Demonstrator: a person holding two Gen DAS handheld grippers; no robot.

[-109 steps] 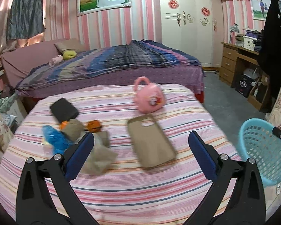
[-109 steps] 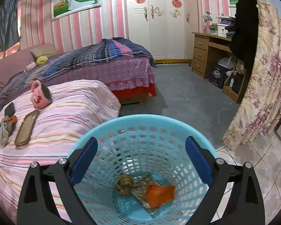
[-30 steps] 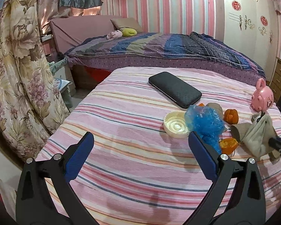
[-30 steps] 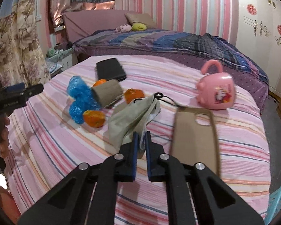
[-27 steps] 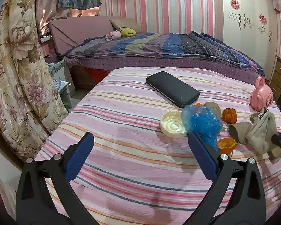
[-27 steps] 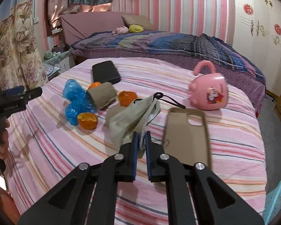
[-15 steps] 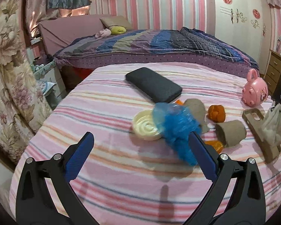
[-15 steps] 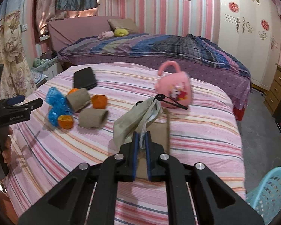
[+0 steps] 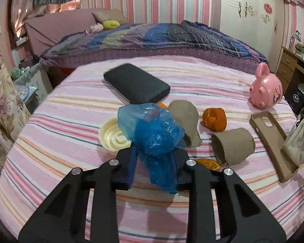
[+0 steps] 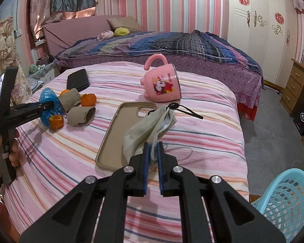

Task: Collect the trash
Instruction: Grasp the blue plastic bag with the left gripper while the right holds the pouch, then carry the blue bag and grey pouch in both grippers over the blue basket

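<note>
Squeezing the blue plastic bag (image 9: 154,135), your left tool (image 9: 155,162) has just closed on it, above the striped bed (image 9: 71,105). Your right tool (image 10: 152,151) pinches a grey cloth pouch (image 10: 148,129) over the tan phone case (image 10: 119,129). Near the bag lie a cream lid (image 9: 111,135), orange peels (image 9: 214,119) and cardboard tubes (image 9: 233,145). Farther off sit a black phone (image 9: 135,83) and pink mug (image 10: 162,85). A blue basket (image 10: 285,200) waits beside the bed.

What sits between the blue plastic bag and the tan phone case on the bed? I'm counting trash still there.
In the right wrist view, two cardboard tubes and orange peels lie between the blue plastic bag and the phone case.
</note>
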